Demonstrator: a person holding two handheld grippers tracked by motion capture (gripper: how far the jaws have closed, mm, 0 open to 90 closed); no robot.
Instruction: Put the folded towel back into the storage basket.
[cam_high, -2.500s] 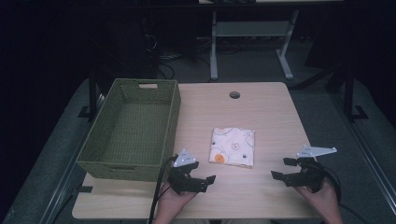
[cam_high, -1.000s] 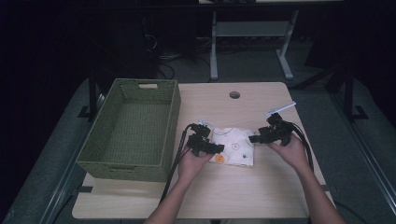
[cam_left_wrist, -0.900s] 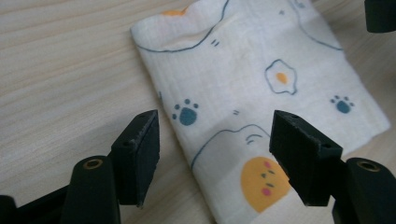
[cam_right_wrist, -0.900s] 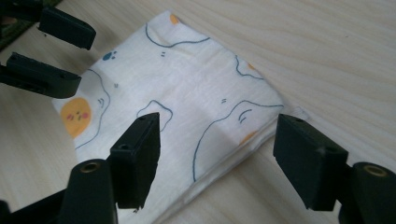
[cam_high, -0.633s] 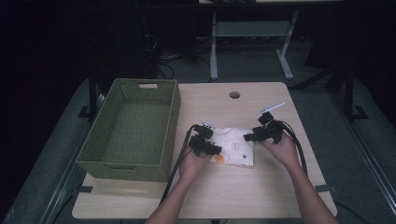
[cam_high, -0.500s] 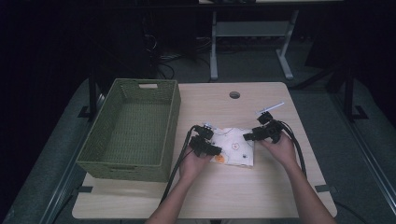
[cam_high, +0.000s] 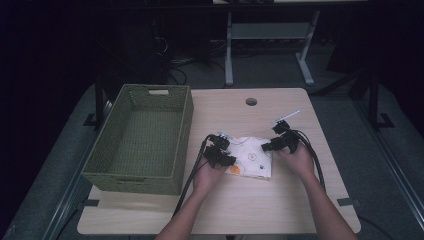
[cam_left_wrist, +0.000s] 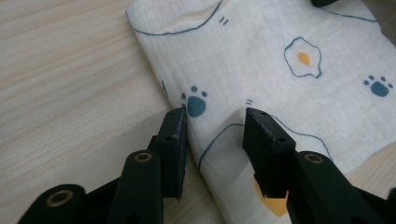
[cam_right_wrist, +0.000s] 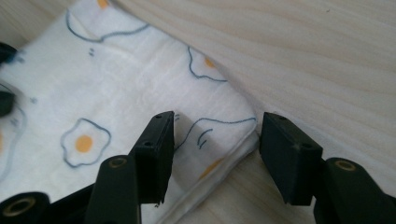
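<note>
Centrally on the pale wooden worktop (cam_high: 280, 200) lies one folded white cloth printed with fried eggs and blue paw marks (cam_high: 252, 157), and it is the single piece of fabric on the surface. Two claws work at it, one in each of the person's hands. The left claw (cam_high: 223, 159) sits at the cloth's left edge; the left gripper view shows its two black jaws straddling that folded edge (cam_left_wrist: 243, 84), one jaw on the bare wood side, the other over the fabric. These jaws have just been closing, yet a gap remains and the pads do not press the cloth, so the claw stands open with the edge between them. The right claw (cam_high: 270, 146) is at the cloth's upper right corner. From the right gripper view its two jaws stand either side of that corner (cam_right_wrist: 140, 84), one above the printed fabric, the other over the wood just beyond the folded rim; they too have just been closing, and the pads are apart from the cloth, so this claw is open as well. One green woven rectangular basket (cam_high: 107, 167) stands at the left of the worktop, near the left claw but apart from it, with nothing inside. One round dark cable hole (cam_high: 251, 101) sits near the far edge.
</note>
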